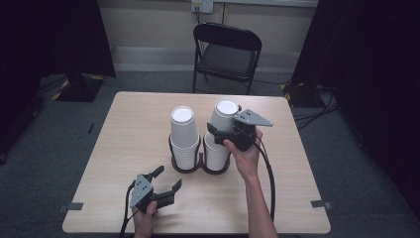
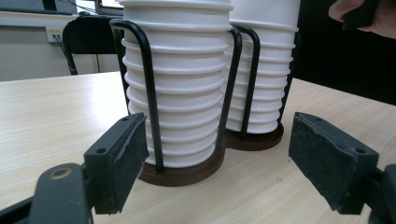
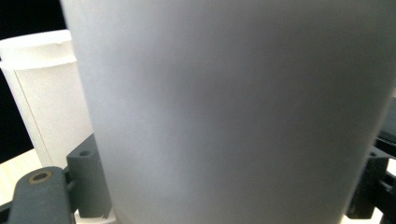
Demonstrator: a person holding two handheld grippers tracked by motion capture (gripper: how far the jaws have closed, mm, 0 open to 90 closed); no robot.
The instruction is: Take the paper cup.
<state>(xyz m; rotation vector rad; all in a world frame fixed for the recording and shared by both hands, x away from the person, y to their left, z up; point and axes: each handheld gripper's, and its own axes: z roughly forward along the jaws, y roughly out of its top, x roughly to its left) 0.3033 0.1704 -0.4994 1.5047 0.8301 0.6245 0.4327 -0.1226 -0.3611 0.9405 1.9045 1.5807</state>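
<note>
Two stacks of white paper cups stand in a black wire holder [image 1: 200, 166] with round brown bases at the table's middle. My right gripper [image 1: 218, 130] is shut on the top cup [image 1: 224, 115] of the right stack, which leans a little to the right. That cup [image 3: 233, 112] sits between both pads in the right gripper view, with the left stack [image 3: 46, 93] behind it. The left stack [image 1: 183, 134] is untouched. Near the front edge, my left gripper [image 1: 168, 177] is open and holds nothing. It faces the holder [image 2: 182, 172] and the nested cups [image 2: 182, 93].
A black folding chair [image 1: 227, 52] stands behind the wooden table [image 1: 133, 129]. Dark curtains hang at both sides of the room. A cable [image 1: 270, 178] trails from the right gripper along the forearm. The right hand [image 2: 373, 18] appears at the top right of the left gripper view.
</note>
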